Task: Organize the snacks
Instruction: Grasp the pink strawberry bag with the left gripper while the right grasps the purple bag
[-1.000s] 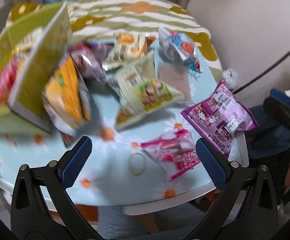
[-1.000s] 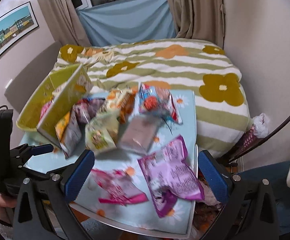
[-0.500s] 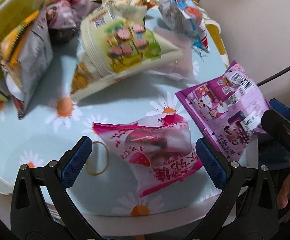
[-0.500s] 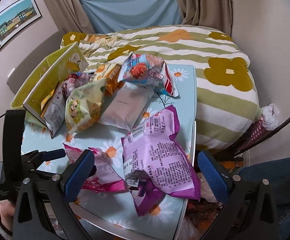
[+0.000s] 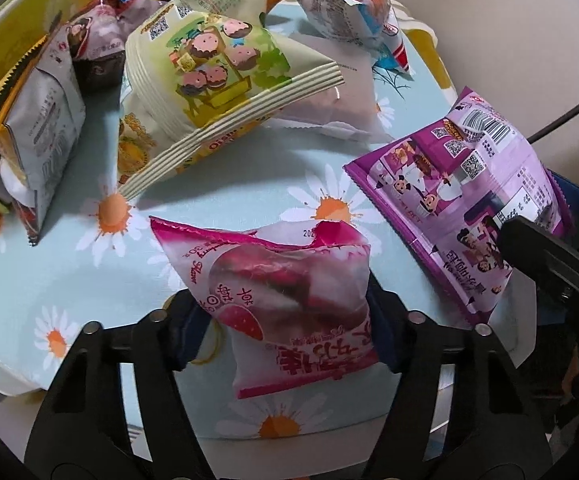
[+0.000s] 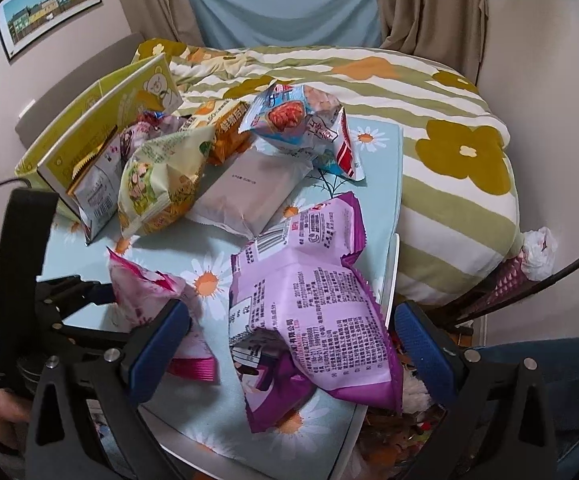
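Snacks lie scattered over the daisy-print table [image 5: 249,184], the landmark for everything else. Biggest is the yellow-green box [image 6: 101,120] standing at its far left edge, with a grey-and-gold packet [image 5: 37,120] leaning just beside it. Next toward the middle comes the pale green cartoon bag [image 5: 213,76], propped over a flat white pouch [image 6: 249,192], and a blue-and-red bag [image 6: 297,120] sits at the far side. Near the table's right front edge lies the purple bag [image 6: 309,292], framed by the right gripper [image 6: 289,348], whose jaws stand wide and touch nothing. Smallest of those up front, the pink strawberry packet [image 5: 281,292] sits at the front edge, pinched across its lower middle by the left gripper [image 5: 285,320]. It looks light, puffy and crinkly, with slick film likely to slip, so a grip across the air-filled belly rather than the thin crimped seam seems safest.
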`<state>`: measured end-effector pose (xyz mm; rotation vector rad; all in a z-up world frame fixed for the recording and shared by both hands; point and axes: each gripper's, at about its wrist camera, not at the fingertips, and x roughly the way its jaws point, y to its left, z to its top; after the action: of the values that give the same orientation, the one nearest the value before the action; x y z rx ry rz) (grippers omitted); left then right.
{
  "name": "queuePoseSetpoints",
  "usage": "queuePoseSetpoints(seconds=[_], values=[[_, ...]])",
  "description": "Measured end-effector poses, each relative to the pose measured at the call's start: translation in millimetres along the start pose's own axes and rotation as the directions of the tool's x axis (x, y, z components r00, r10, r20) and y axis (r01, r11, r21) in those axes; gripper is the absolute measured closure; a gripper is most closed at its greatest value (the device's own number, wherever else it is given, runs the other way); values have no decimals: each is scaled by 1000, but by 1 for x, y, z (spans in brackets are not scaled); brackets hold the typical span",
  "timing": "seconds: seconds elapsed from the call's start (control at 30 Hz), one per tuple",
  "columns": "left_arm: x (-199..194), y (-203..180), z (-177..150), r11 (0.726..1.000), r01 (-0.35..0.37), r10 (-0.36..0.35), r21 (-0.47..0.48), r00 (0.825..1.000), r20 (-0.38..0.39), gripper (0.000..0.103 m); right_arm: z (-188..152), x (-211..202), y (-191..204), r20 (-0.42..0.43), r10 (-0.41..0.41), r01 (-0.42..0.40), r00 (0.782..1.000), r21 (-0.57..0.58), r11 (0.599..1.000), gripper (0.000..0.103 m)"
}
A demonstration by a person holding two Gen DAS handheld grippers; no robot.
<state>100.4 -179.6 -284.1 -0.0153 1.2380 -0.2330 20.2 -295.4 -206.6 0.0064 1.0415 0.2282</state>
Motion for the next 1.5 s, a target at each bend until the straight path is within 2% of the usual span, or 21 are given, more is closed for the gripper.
queuePoseSetpoints(seconds=[0.2,0.5,0.6,0.67,0.87,1.13,1.33,1.5], values=[[-2,3,-1,1000,3,-3,13,1000,-3,44,0,9,2,-14,-17,17,1000,-49,999,1],[-12,11,-6,1000,-16,16,21,1000,-8,46,4,28,14,-28,-46,41,999,-154,987,9],[-17,18,-9,1000,-21,21,13,1000,-7,46,5,37,19,-44,-49,40,998,-177,983,17],[-20,25,-11,1000,-18,18,6,1000,-8,47,4,43,21,-63,-44,31,997,-187,982,27],[-28,34,-11,1000,3,-3,0,1000,1,50,3,43,27,-71,-48,32,996,-205,978,36],[-59,36,-6,999,34,-35,15,999,38,50,9,17,20,-49,-29,23,998,-118,993,38],[-96,34,3,998,63,-63,6,994,86,50,28,-13,18,-27,-26,24,999,-73,997,38],[-143,40,23,997,74,-69,-22,980,185,50,56,-43,26,23,-6,8,1000,-72,997,38]])
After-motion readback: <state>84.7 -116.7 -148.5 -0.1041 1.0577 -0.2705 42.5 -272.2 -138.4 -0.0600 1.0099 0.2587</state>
